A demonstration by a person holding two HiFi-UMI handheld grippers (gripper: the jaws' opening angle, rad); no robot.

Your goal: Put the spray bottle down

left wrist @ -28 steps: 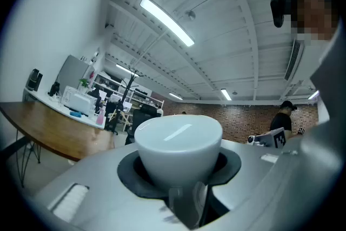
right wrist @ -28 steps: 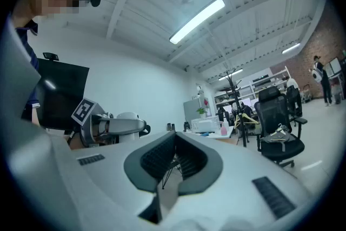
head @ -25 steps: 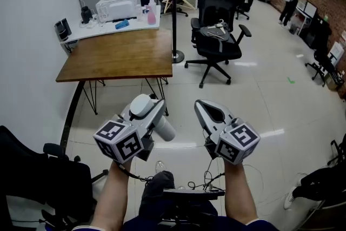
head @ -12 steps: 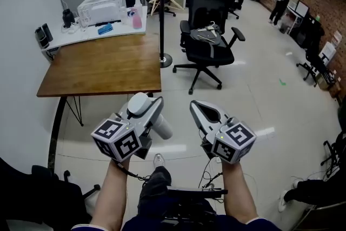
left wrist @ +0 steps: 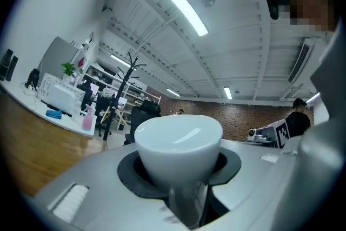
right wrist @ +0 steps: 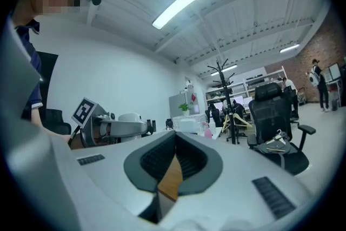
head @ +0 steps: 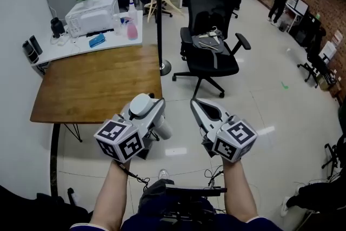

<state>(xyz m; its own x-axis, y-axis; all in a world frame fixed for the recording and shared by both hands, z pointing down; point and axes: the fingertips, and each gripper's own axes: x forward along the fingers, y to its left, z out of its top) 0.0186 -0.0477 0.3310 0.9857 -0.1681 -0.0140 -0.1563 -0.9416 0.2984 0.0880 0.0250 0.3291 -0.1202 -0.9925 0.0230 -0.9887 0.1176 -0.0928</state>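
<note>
Gleaming tiled floor (head: 265, 84) — wooden table (head: 97, 86)

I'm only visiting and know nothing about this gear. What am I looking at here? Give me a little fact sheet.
Setting: open office with a pale tiled floor
Who: a person with a handheld gripper in each hand
Left gripper: closed on a white spray bottle
Right gripper: jaws together, nothing between them
Ahead: wooden table, top bare
Behind it: white desk with a printer
Right of the table: black office chair
Task status: bottle not yet put down
</note>
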